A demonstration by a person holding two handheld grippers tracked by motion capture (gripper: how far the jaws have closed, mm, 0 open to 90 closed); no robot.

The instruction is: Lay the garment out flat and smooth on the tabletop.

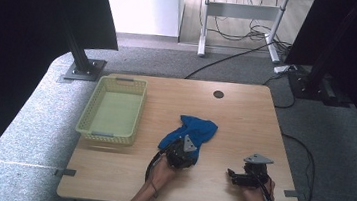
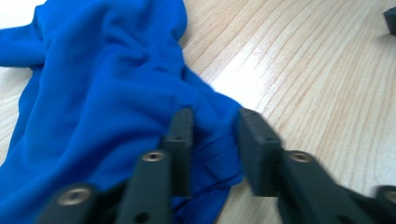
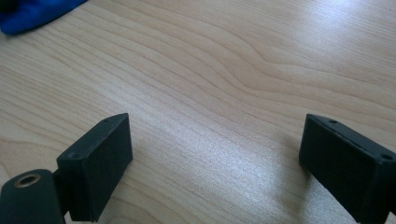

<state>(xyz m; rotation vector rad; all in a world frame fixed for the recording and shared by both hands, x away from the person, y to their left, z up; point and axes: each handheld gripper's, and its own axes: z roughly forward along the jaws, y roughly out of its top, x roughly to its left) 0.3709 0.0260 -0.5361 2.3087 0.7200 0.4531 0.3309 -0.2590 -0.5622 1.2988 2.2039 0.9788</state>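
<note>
A crumpled bright blue cloth (image 1: 190, 133) of soft, thin fabric lies on the light wooden table (image 1: 244, 122), a little left of the table's middle and toward the person's side, with its near end bunched and its far end spread wider. The left gripper (image 1: 181, 153), a black two-jaw tool held in the person's left hand (image 1: 161, 171), sits at the near end of the cloth. In the left gripper view the left gripper (image 2: 215, 140) has its jaws part-way apart with a fold of the blue cloth (image 2: 102, 102) between them; the left jaw presses against the fabric, while whether the right jaw touches it is hard to tell, so the fold is straddled and not visibly pinched tight. The cloth's edge runs under the jaws and the bare wood shows just to the right of them. The right gripper (image 1: 241, 177), with a grey three-cornered plate on top, is held low over bare wood near the table's right front, well apart from the cloth. In the right gripper view the right gripper (image 3: 215, 154) has its jaws spread wide with nothing but wood grain between them, and a corner of the cloth (image 3: 32, 14) shows at the upper left. A pale yellow-green plastic mesh basket (image 1: 86, 121) stands at the table's left side, apart from the cloth.
</note>
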